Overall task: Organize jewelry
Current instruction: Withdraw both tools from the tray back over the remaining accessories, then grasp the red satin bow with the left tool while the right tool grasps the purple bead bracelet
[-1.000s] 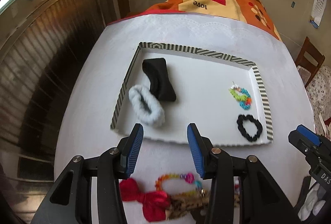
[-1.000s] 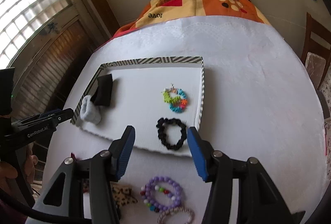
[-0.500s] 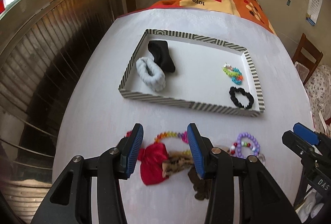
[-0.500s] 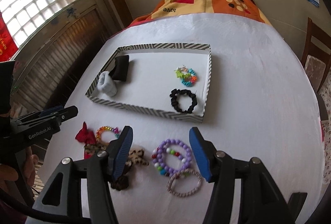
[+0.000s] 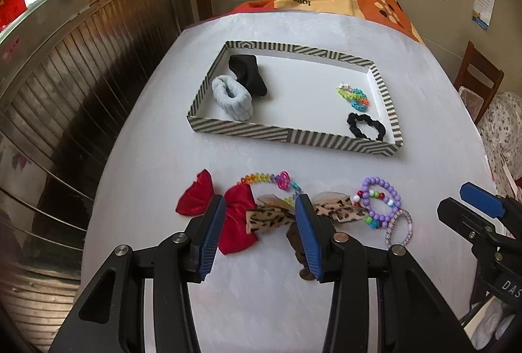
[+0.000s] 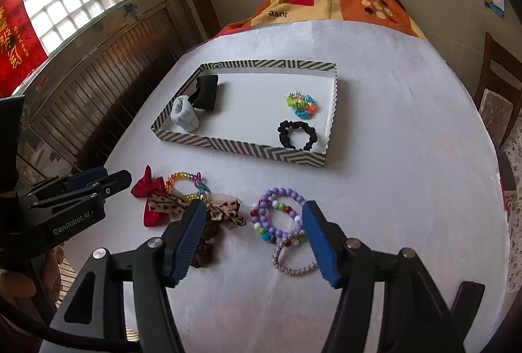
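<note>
Left gripper [image 5: 259, 217] hovered over red satin bow [image 5: 236, 222] and leopard-print fabric bow [image 5: 270, 217], jaws wide, empty. Right gripper [image 6: 253, 230] above purple bead bracelet [image 6: 280, 214] and pale woven bracelet [image 6: 293, 255], jaws wide, empty. Both bracelets on white table [image 6: 391, 190], touching. Striped shallow cardboard tray [image 5: 293, 134] beyond held grey fluffy scrunchie [image 5: 231, 97], black cloth bow [image 5: 248, 74], multicoloured bracelet [image 5: 354, 95], black scrunchie [image 5: 365, 125].

A white-covered table [image 6: 391, 131] is shown. A striped tray [image 6: 241, 151] is placed toward its far edge. A red bow [image 6: 153, 190], leopard-print bow [image 6: 225, 209], purple bead bracelet [image 6: 277, 213] and braided band [image 6: 293, 258] are laid nearer its near edge.
</note>
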{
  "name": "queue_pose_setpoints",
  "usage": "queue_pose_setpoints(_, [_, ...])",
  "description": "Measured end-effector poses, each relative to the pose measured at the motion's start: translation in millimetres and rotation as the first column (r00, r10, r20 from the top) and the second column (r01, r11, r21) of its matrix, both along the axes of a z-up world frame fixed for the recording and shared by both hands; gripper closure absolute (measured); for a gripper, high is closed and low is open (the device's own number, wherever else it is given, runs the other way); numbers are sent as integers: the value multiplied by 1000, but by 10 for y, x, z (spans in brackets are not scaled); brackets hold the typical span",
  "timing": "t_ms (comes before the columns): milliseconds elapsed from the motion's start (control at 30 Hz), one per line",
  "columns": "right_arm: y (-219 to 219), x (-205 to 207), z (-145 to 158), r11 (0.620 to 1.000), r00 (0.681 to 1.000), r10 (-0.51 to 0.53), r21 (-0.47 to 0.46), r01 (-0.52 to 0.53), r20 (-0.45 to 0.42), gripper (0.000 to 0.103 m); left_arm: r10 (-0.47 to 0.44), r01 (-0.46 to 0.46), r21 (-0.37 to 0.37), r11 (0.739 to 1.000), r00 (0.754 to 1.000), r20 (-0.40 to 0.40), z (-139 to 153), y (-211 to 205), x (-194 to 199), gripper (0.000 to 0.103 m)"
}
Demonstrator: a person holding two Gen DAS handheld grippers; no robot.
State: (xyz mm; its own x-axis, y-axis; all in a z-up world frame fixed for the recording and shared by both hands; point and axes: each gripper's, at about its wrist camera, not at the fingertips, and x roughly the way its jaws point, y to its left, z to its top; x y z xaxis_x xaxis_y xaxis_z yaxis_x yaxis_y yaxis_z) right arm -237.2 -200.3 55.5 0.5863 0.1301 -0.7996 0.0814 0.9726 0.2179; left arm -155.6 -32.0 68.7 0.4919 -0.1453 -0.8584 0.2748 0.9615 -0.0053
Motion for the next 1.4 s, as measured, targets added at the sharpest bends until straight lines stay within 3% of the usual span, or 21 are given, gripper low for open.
queue_pose_setpoints(500, [-103,-122,-70,1000,1000,-6,-3,6,-27,37,-4,4,-4,1000,999,-34,-84,19,-97,78])
queue_pose_setpoints(667, [-130,-101,-144,1000,999,-5,-4,5,-47,37,14,-21,-57,998,993,-118,-216,224,-9,78])
queue_pose_setpoints(967, [-205,-28,-365,1000,995,-11,19,13,-96,37,122,-152,-101,983,960,-253,-537,773,193,78])
queue_pose_setpoints(1200, [-299,43,-518,999,990,-29,17,31,-136,37,137,-187,-140,972,941,-308,-647,865,358,78])
queue_pose_setpoints(1400, [-378,108,-571,998,987,-55,26,59,-149,37,221,-317,-200,927,893,-392,-851,969,569,78])
